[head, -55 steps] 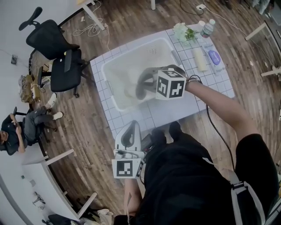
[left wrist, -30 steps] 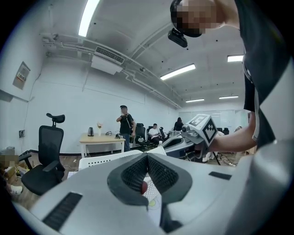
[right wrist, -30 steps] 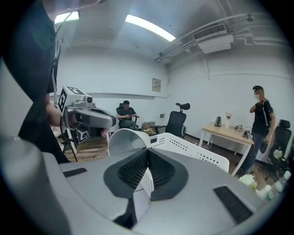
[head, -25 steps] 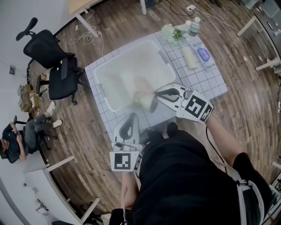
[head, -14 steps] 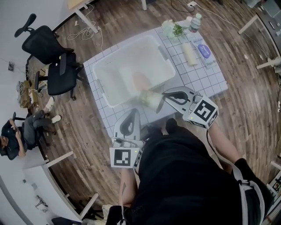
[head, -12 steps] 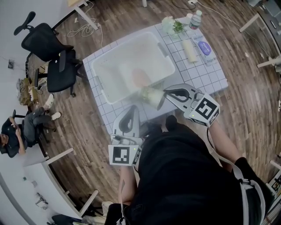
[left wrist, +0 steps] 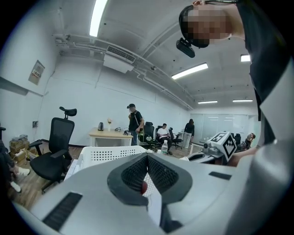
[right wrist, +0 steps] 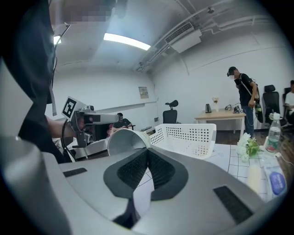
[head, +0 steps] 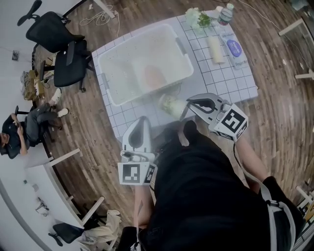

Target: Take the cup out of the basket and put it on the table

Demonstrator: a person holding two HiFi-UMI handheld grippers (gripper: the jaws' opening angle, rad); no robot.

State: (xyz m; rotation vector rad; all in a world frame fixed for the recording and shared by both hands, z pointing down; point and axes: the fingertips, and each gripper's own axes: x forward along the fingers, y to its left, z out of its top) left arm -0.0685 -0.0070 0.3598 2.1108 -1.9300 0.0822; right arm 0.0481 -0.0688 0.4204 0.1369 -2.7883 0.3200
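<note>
Two pads (right wrist: pixel 161 170) on my right gripper (right wrist: pixel 148 150) are closed down to almost nothing. They pinch the thin wall of the cup (right wrist: pixel 125 140) at its rim.

Cup: pale and tipped on its side in the grip, with its mouth turned to my left. In the head view it sits just outside the near wall of the basket (head: pixel 182 49). It is over the gridded table (head: pixel 223 81), close to the table's near edge. I cannot tell from any view whether its body touches the tabletop.

Left gripper (left wrist: pixel 147 157): my pads meet at the tips with nothing between them. I hold it low by my body, off the near-left side of the table, and it points toward the basket. It touches nothing and is apart from the cup.

Basket: white with perforated walls, on the left half of the table. An orange object (head: pixel 152 77) lies inside it, too blurred to identify.

Right of the basket, along the table's far right side:
- a small bunch of white flowers (head: pixel 198 18) with a water bottle (head: pixel 226 12) just beside it
- a pale roll (head: pixel 215 49), nearer to me
- a flat packet with a purple label (head: pixel 235 50), also nearer to me

Off the table, two black office chairs (head: pixel 54 39) stand on the wood floor at far left. A seated person (head: pixel 19 135) is near them.
</note>
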